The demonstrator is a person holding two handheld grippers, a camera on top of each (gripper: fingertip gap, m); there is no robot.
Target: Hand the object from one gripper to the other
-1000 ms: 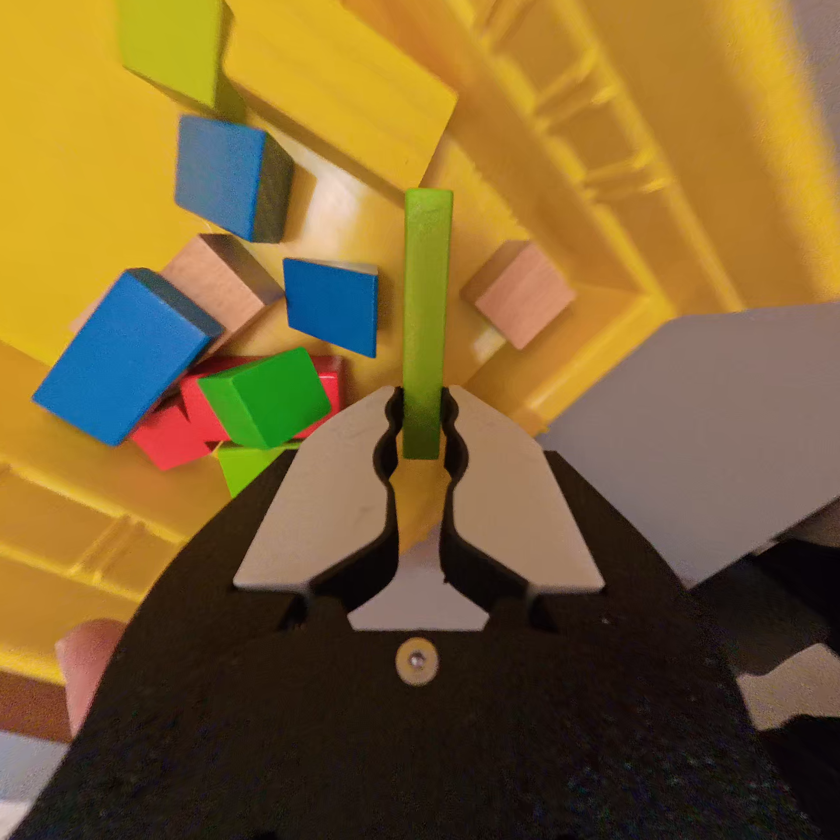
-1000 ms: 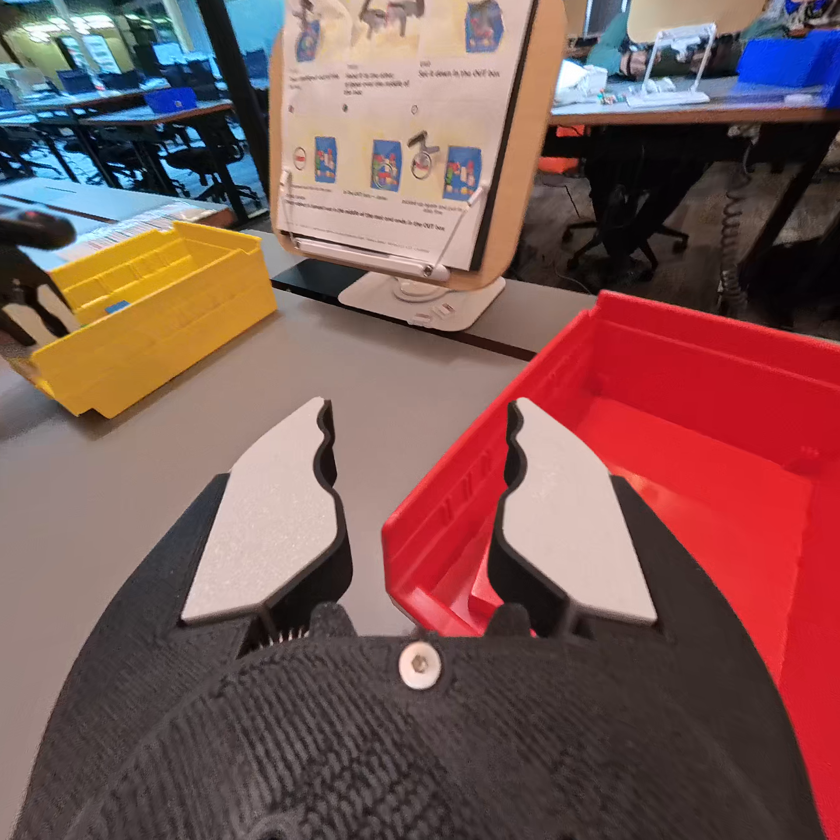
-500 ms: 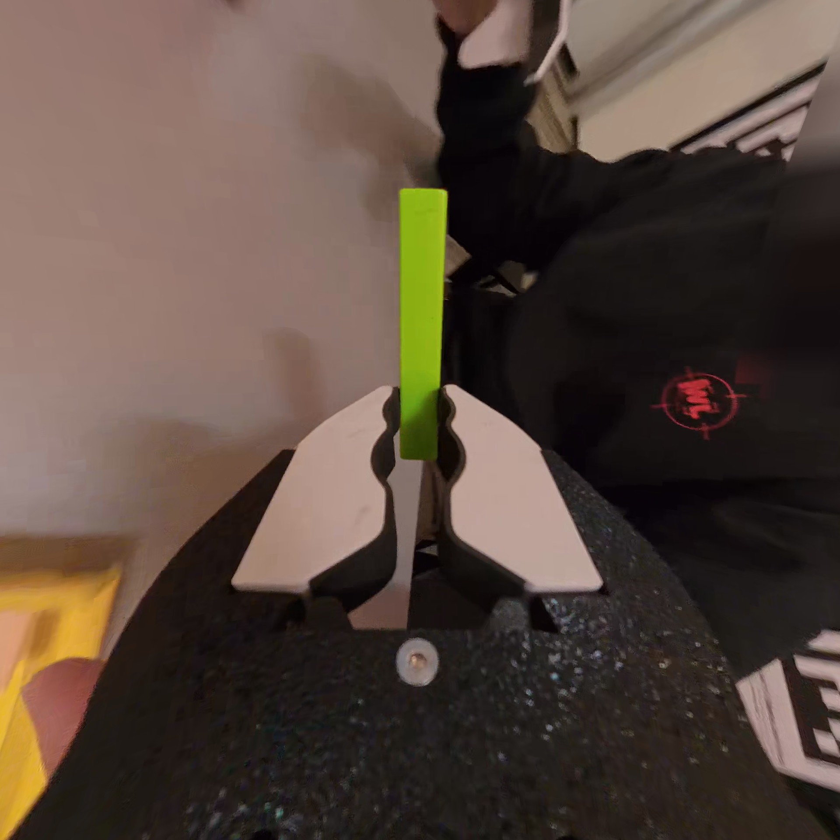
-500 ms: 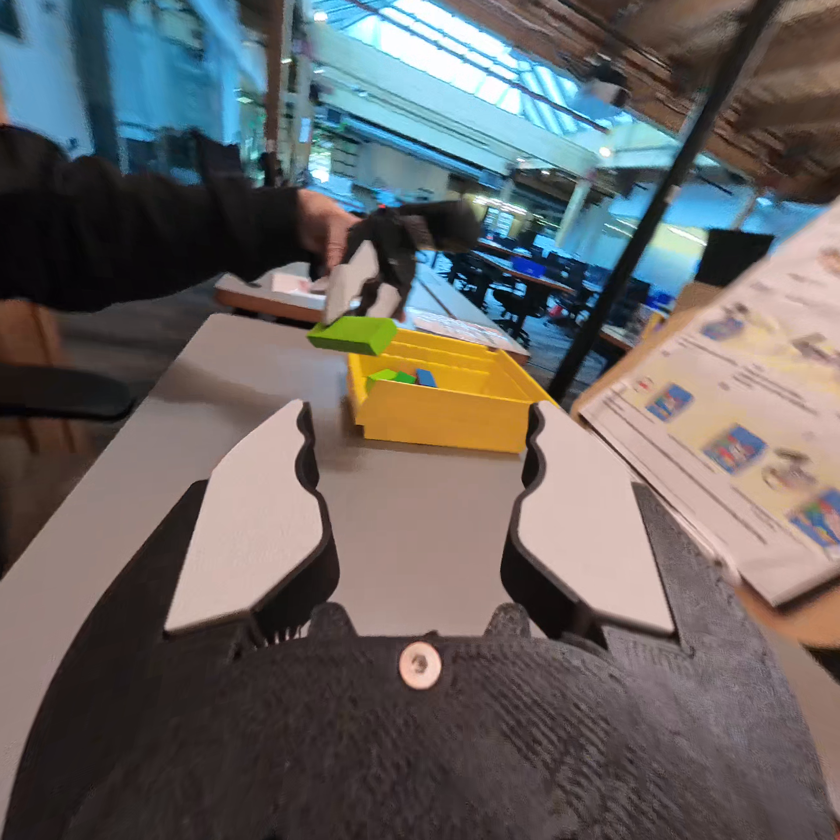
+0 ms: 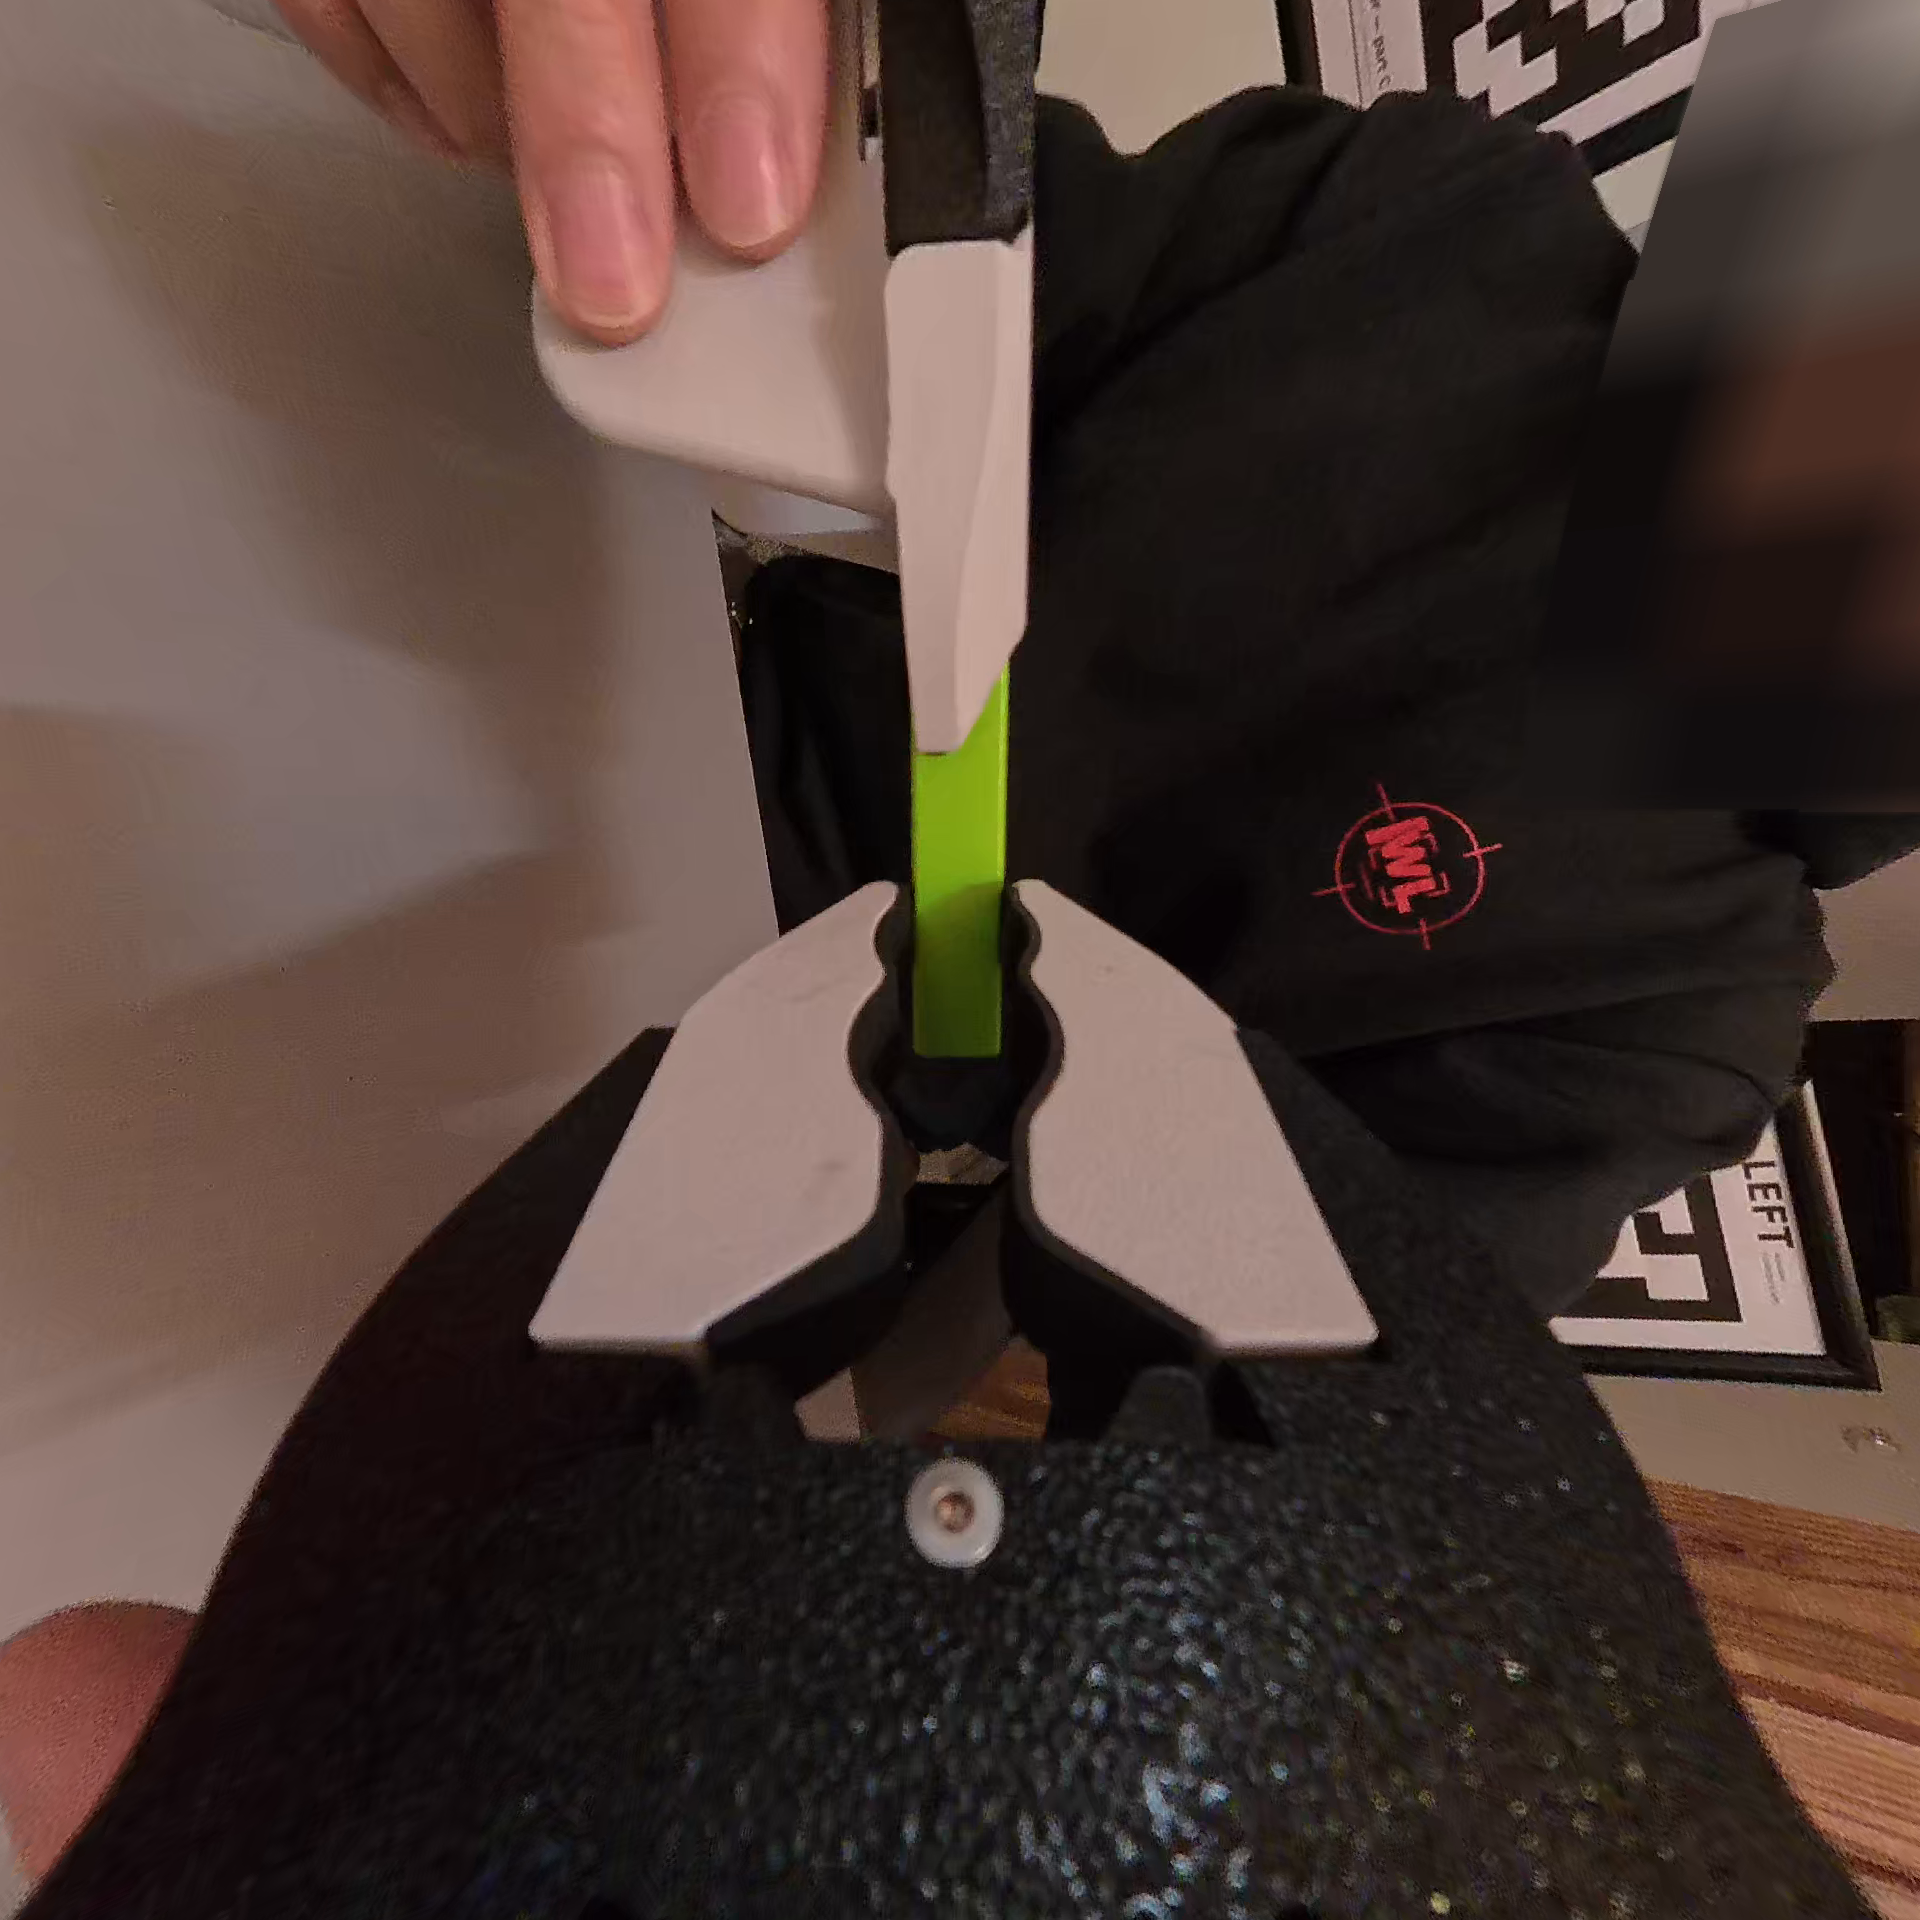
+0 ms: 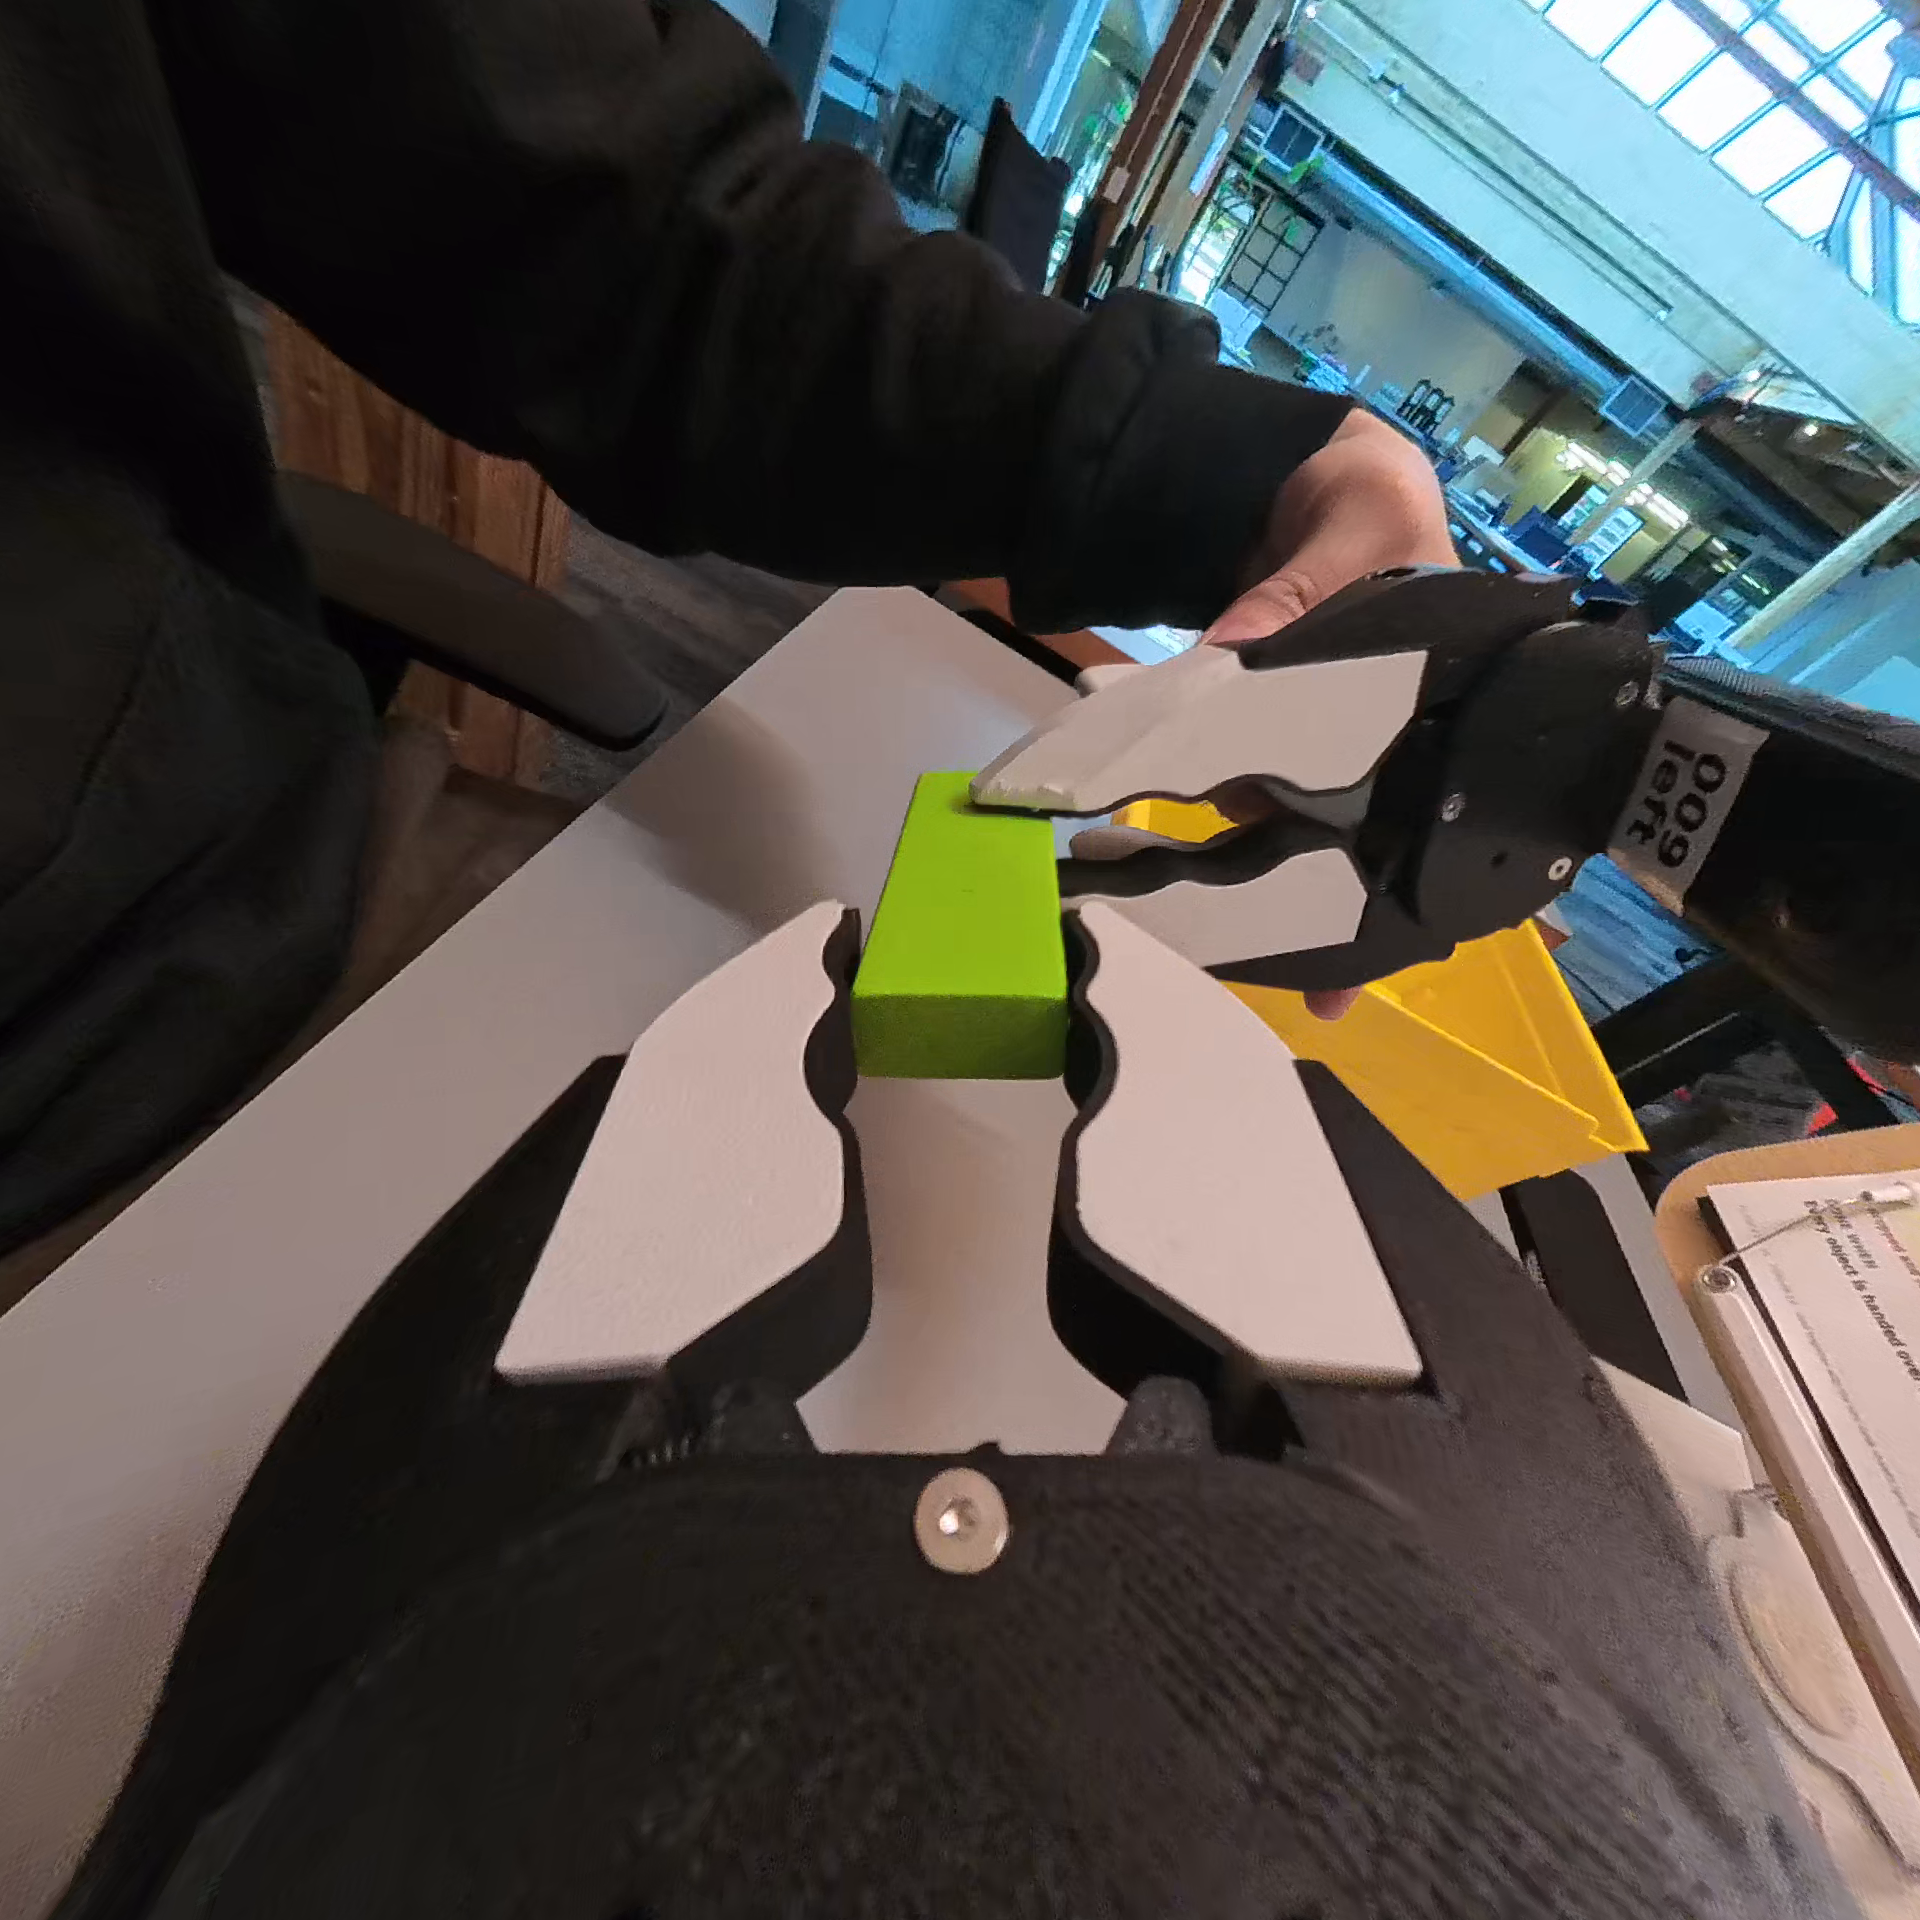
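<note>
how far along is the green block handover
Midway. Done: the left gripper has the green block up off the table. In hand: the right gripper has closed on its near end, so both grip it. Left: the left lets go and backs off.

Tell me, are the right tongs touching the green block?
Touching: the right wrist view shows the right tongs with both fingers pressed against the green block.

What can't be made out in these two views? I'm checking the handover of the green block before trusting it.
- Far end of the green block, left wrist view: covered by the right hand-held gripper's finger.
- Block's underside and the left hand-held gripper's lower fingertip, right wrist view: hidden under the block.
- Yellow bin contents: blocked by the left hand-held gripper.
- Person's head, left wrist view: blurred.
</note>
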